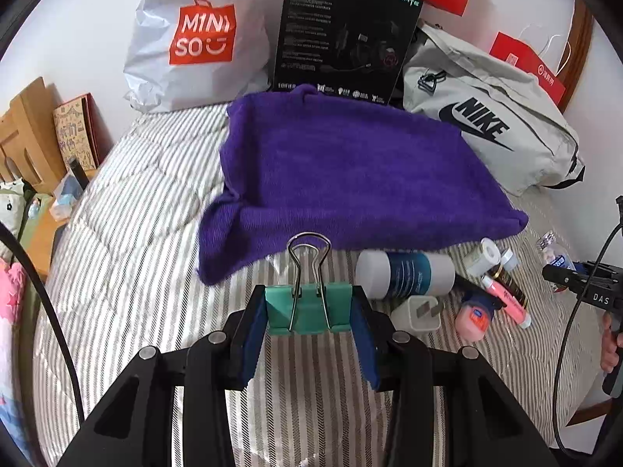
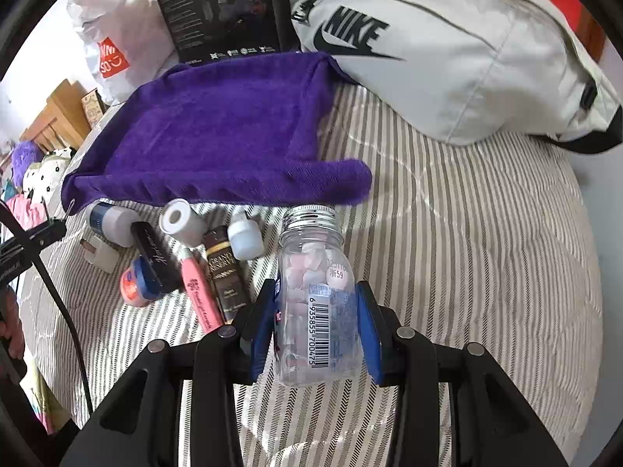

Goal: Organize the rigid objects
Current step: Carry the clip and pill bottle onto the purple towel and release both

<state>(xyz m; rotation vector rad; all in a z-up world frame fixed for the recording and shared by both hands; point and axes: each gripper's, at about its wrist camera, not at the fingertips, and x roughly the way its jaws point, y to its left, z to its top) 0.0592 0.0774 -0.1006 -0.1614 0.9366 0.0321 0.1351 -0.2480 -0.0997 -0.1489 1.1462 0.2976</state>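
Observation:
My left gripper (image 1: 308,311) is shut on a green binder clip (image 1: 307,307), held above the striped bed just short of the purple towel (image 1: 342,171). My right gripper (image 2: 317,311) is shut on a clear candy bottle (image 2: 317,303) with a silver cap, held right of a pile of small items. The pile lies along the towel's near edge: a white and blue bottle (image 1: 405,274), a white plug (image 1: 418,313), a pink tin (image 1: 473,319), a pink tube (image 1: 506,301), a white roll (image 1: 484,257). The right gripper (image 1: 584,284) shows at the right edge of the left wrist view.
A grey Nike bag (image 1: 494,120), a black headset box (image 1: 342,35) and a white Miniso bag (image 1: 194,39) stand against the wall behind the towel. A wooden bedside shelf (image 1: 27,136) is at the left. The striped quilt (image 2: 467,233) spreads right of the pile.

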